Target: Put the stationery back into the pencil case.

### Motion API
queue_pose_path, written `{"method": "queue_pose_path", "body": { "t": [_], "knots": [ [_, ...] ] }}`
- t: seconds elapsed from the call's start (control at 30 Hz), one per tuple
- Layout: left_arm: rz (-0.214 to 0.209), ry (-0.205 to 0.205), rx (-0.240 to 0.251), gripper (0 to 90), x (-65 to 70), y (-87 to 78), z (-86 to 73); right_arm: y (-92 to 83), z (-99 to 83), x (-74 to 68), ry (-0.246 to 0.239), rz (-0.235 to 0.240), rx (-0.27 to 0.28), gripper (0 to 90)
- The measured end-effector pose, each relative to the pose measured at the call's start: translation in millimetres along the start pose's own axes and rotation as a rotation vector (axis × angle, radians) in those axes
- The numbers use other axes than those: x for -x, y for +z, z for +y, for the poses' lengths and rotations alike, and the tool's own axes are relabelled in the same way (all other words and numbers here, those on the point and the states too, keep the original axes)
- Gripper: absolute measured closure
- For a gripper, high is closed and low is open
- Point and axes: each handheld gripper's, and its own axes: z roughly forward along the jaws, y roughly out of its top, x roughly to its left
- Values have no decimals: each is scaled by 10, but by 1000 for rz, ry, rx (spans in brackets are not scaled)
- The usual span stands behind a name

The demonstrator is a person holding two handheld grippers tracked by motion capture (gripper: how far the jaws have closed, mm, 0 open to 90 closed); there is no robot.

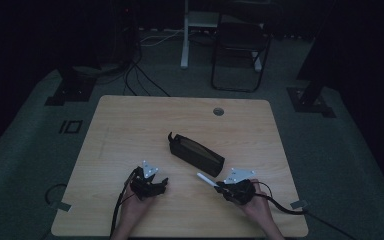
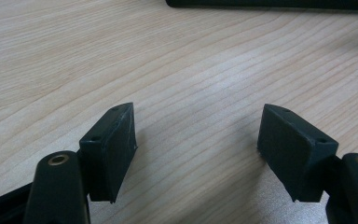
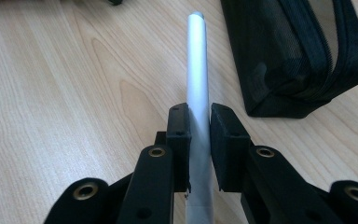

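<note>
With the right gripper (image 3: 199,122) clamped on the white pen (image 3: 197,70), left gripper (image 2: 198,135) parted and empty, I must next guide it into the unzipped black pencil case (image 1: 196,152).

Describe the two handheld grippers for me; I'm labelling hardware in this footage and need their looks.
Both are black. The left gripper and right gripper each carry a pale grey three-cornered plate on top and trail a black cable toward the table's near edge. Close up, the fingers are flat rectangular black pads with small screw holes, mounted on rounded black links with brass-coloured eyelets. No sleeves show on the forearms.
</note>
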Motion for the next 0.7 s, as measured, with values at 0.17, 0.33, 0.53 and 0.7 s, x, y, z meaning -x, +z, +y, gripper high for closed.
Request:
{"method": "queue_pose_path", "body": {
  "t": [0.17, 0.33, 0.53, 0.7],
  "knots": [
    [0, 0, 0, 285, 0, 0, 0, -46, 40, -13, -12, -4, 7, 786],
    [0, 0, 0, 284, 0, 0, 0, -96, 73, -26, -15, -4, 20, 786],
    [0, 0, 1, 284, 0, 1, 1, -156, 113, -38, -15, -1, 35, 786],
    [-1, 0, 1, 284, 0, 1, 1, -204, 147, -40, -18, -1, 41, 786]
  ]
}}
